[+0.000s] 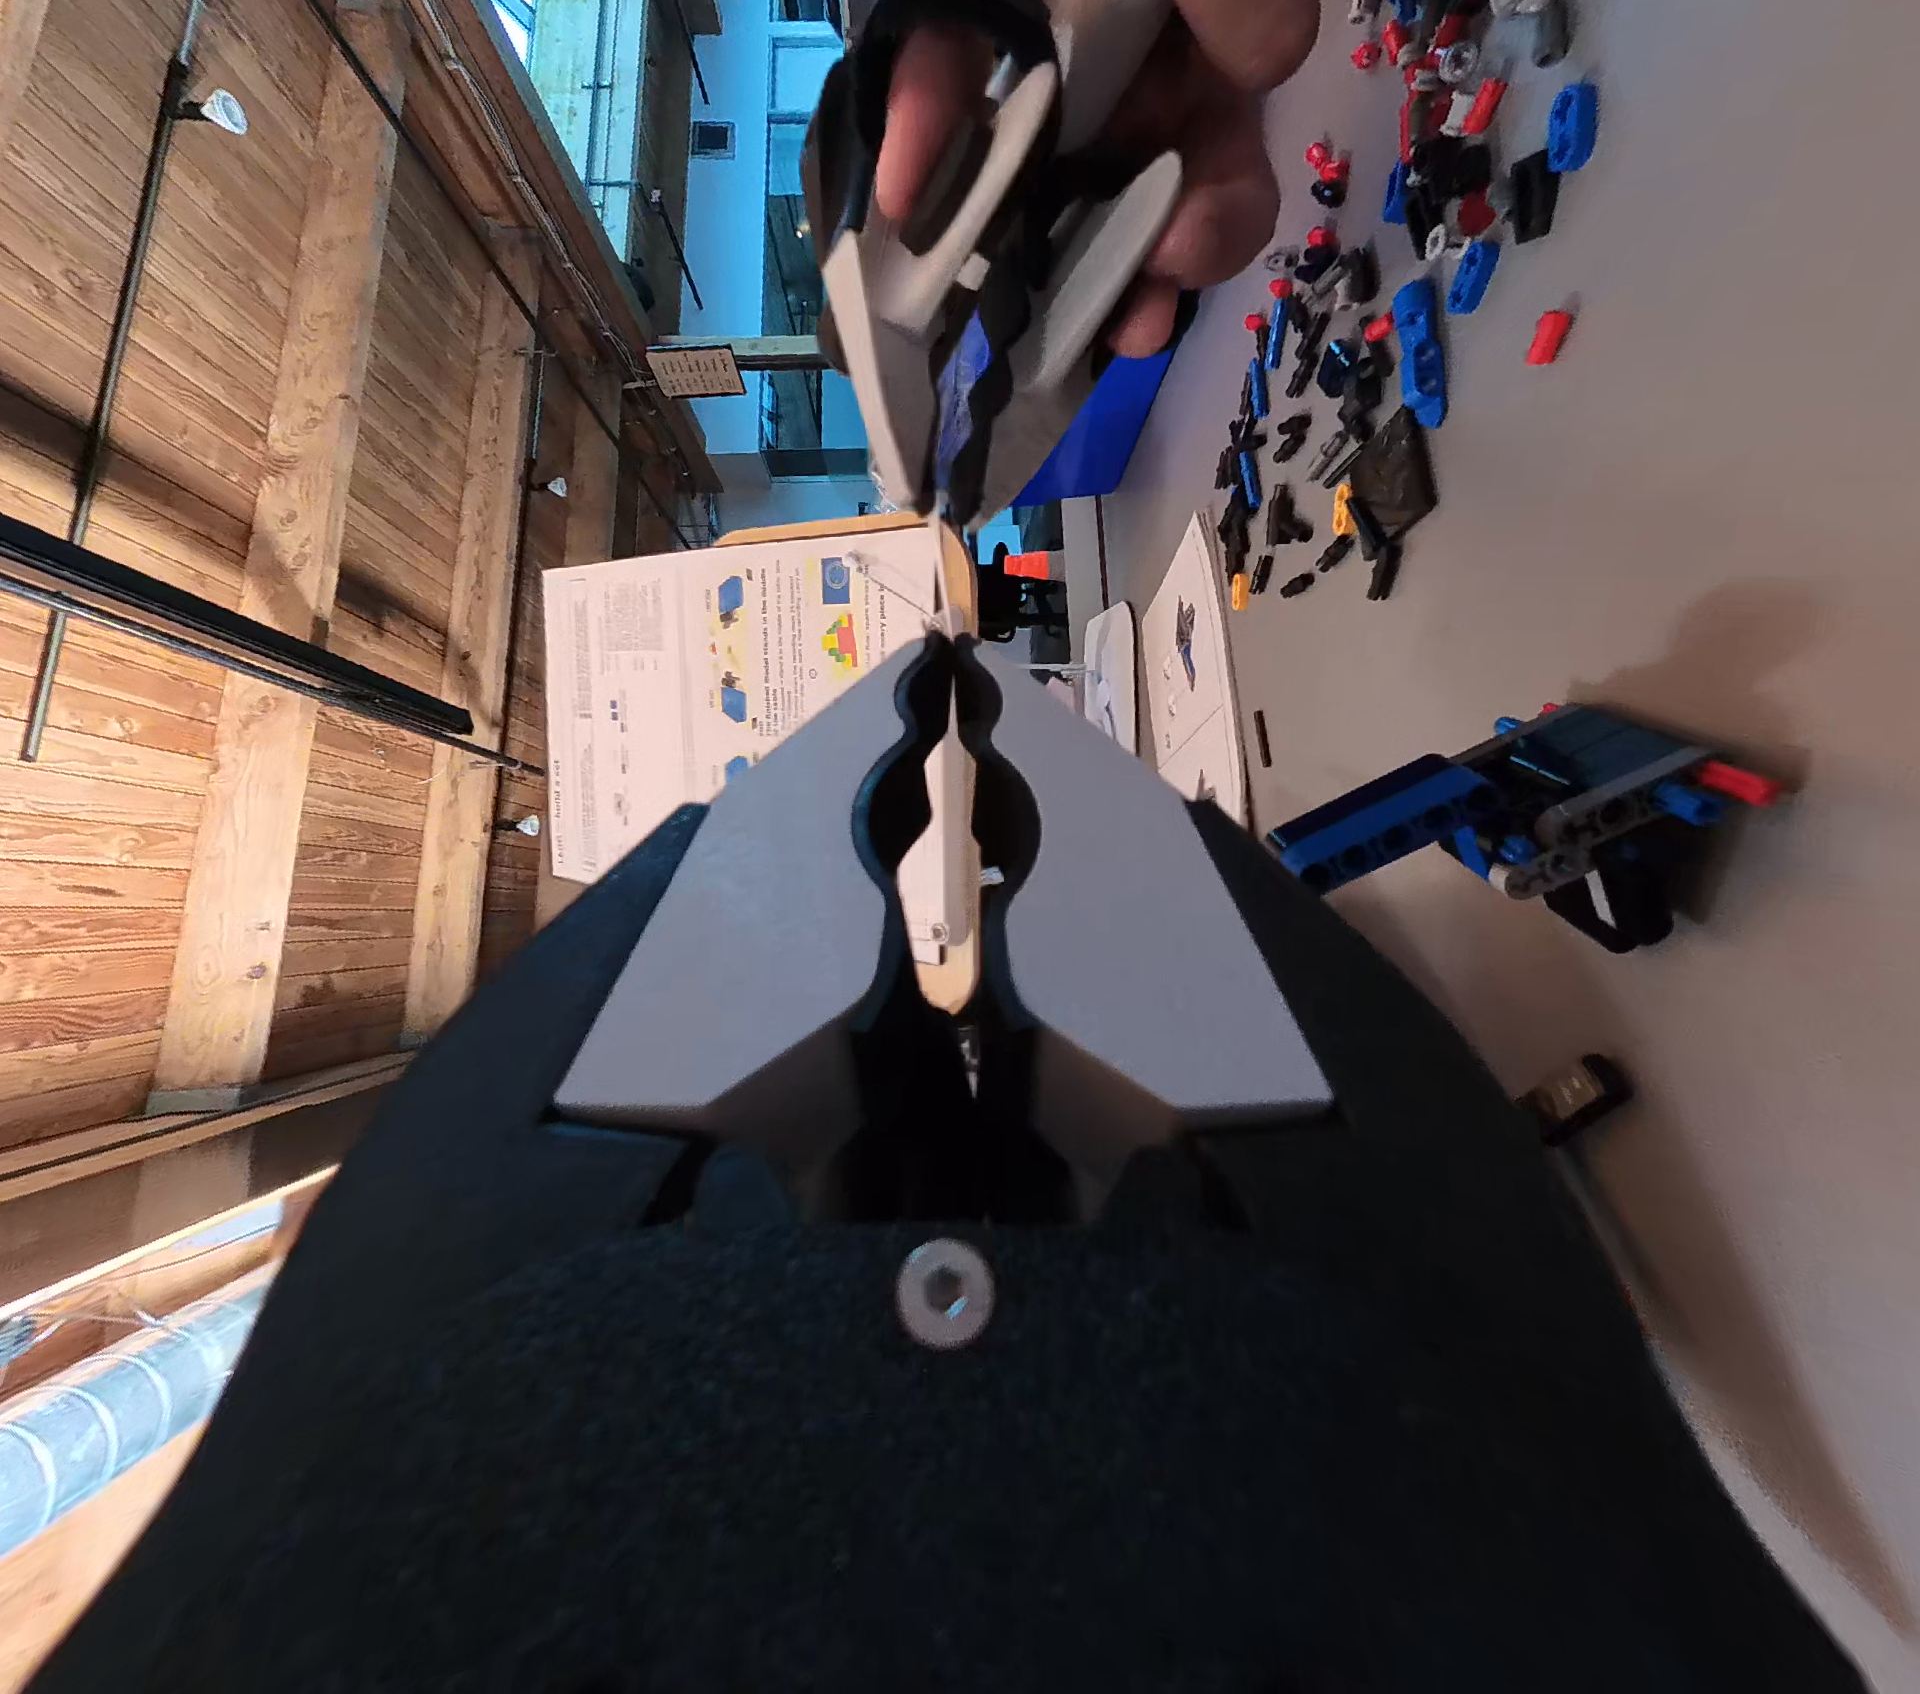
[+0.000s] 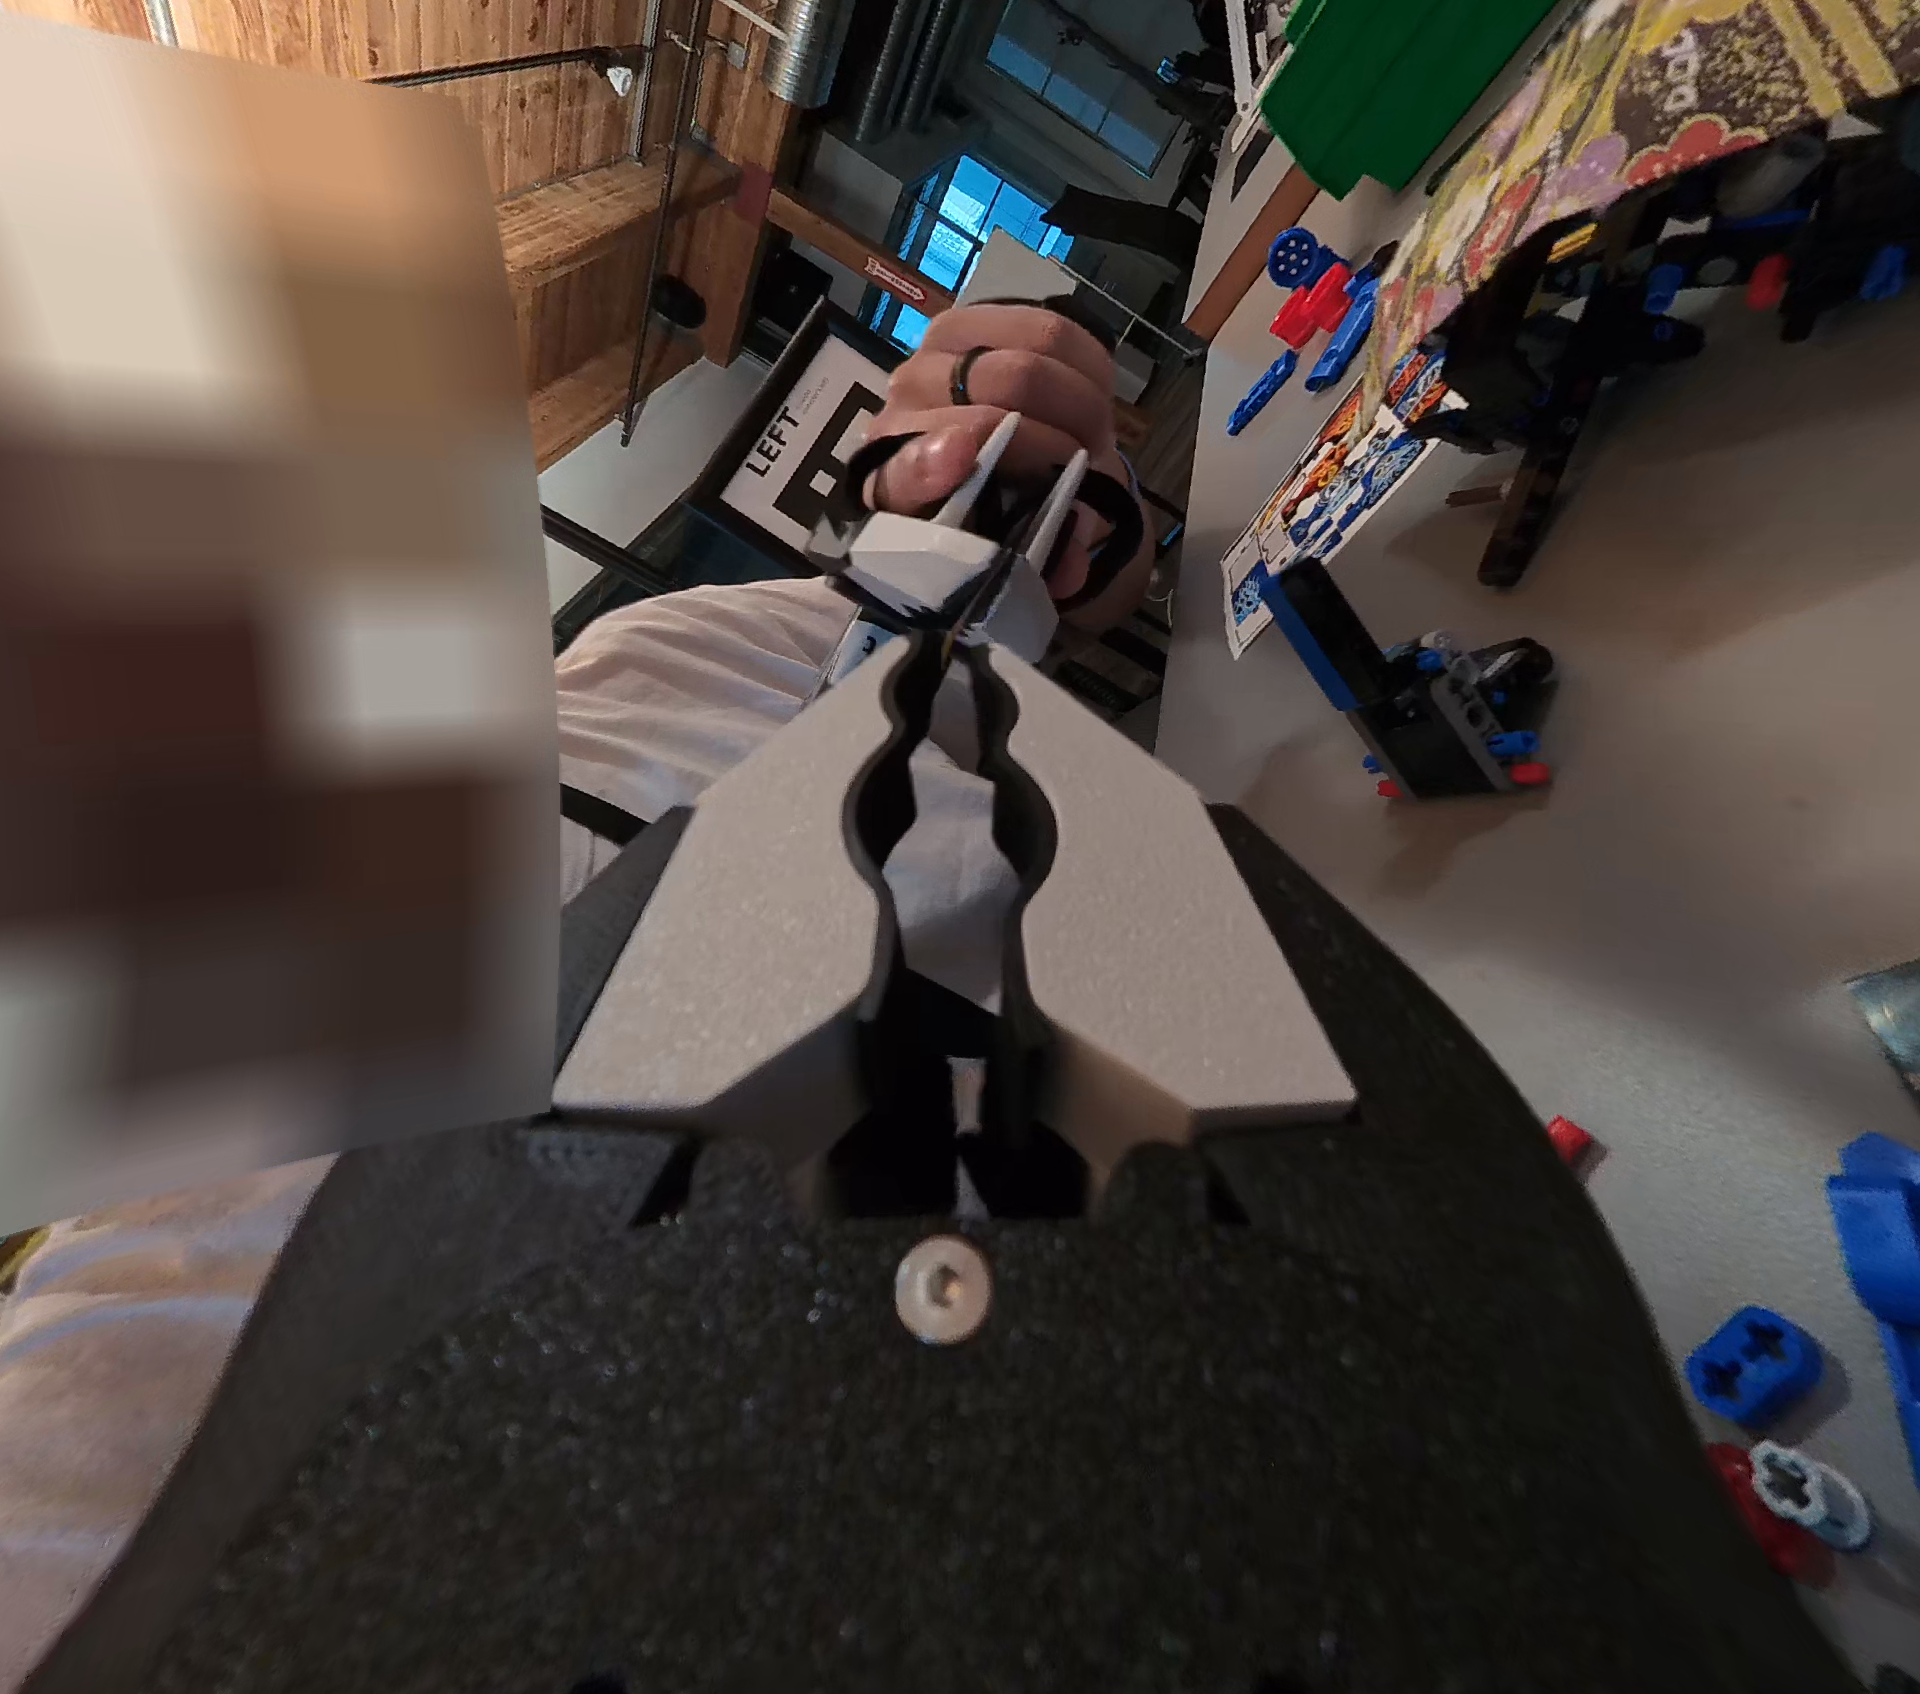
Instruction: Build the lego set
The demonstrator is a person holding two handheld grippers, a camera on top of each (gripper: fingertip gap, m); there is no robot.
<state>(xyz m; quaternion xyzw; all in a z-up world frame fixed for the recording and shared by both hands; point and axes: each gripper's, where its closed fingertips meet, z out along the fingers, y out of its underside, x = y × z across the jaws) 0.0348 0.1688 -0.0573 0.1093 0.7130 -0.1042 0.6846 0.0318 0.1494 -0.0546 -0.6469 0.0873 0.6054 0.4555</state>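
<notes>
Both claws meet tip to tip in mid-air: the left gripper [image 1: 948,647] and right gripper [image 2: 940,657] look nearly closed, seemingly sharing a tiny unclear piece. The half-built lego model [image 1: 1538,813] waits at three o'clock.

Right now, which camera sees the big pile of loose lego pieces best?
The left wrist view: the loose lego pieces lie spread over the table, mostly unhidden. The right wrist view catches only a few strays at its lower right edge, like a blue piece.
</notes>
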